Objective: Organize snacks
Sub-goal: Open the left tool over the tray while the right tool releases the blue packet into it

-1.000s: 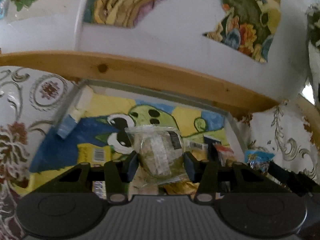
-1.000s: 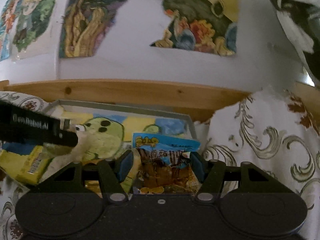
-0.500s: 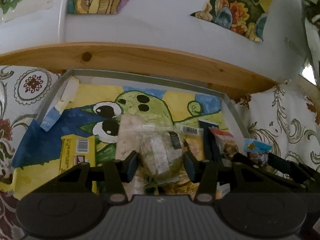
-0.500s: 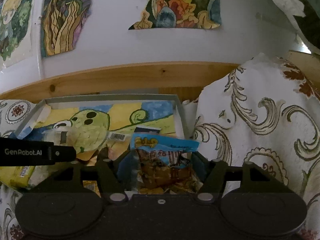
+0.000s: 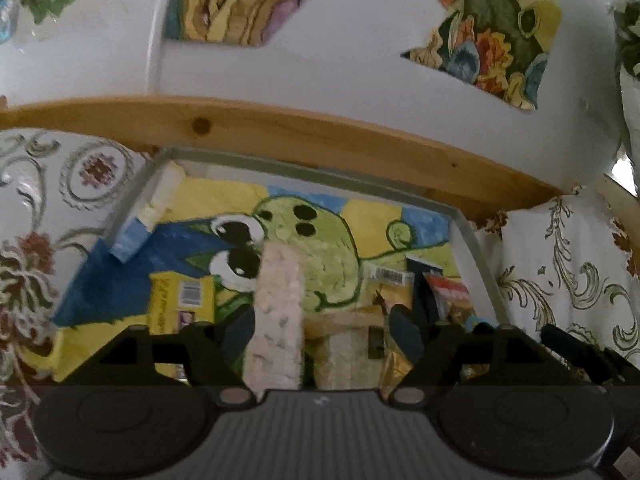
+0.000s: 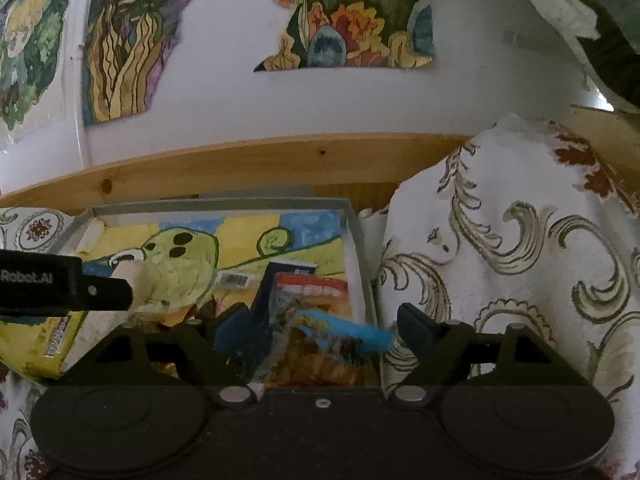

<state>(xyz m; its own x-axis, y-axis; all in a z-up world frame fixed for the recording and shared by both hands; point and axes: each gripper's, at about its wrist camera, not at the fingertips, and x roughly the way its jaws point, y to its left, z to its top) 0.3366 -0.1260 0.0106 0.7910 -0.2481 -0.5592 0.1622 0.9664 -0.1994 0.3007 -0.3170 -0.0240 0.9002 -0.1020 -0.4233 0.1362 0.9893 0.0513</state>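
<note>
A grey-rimmed tray (image 5: 132,204) lined with a green cartoon painting holds the snacks. My left gripper (image 5: 322,330) is open over its front. A pale rice-cake packet (image 5: 278,320) stands between the fingers, and a clear packet (image 5: 344,344) lies low beside it, touching neither finger. My right gripper (image 6: 326,326) is open at the tray's right end (image 6: 356,232). The blue-topped snack bag (image 6: 340,338) lies tilted between its fingers, loose. A yellow packet (image 5: 180,300) lies on the left, and a red-topped packet (image 6: 312,288) on a dark blue one (image 6: 276,280) lies on the right.
A wooden rail (image 5: 320,136) and a white wall with torn paintings (image 5: 480,40) stand right behind the tray. Patterned white cloth (image 6: 520,260) rises to the right of the tray and also covers the left side (image 5: 48,200). The left gripper's body (image 6: 60,284) crosses the right wrist view.
Both grippers have opened. The clear packet dropped from the left fingers into the tray. The blue-topped bag left the right fingers and tipped over at the tray's right end.
</note>
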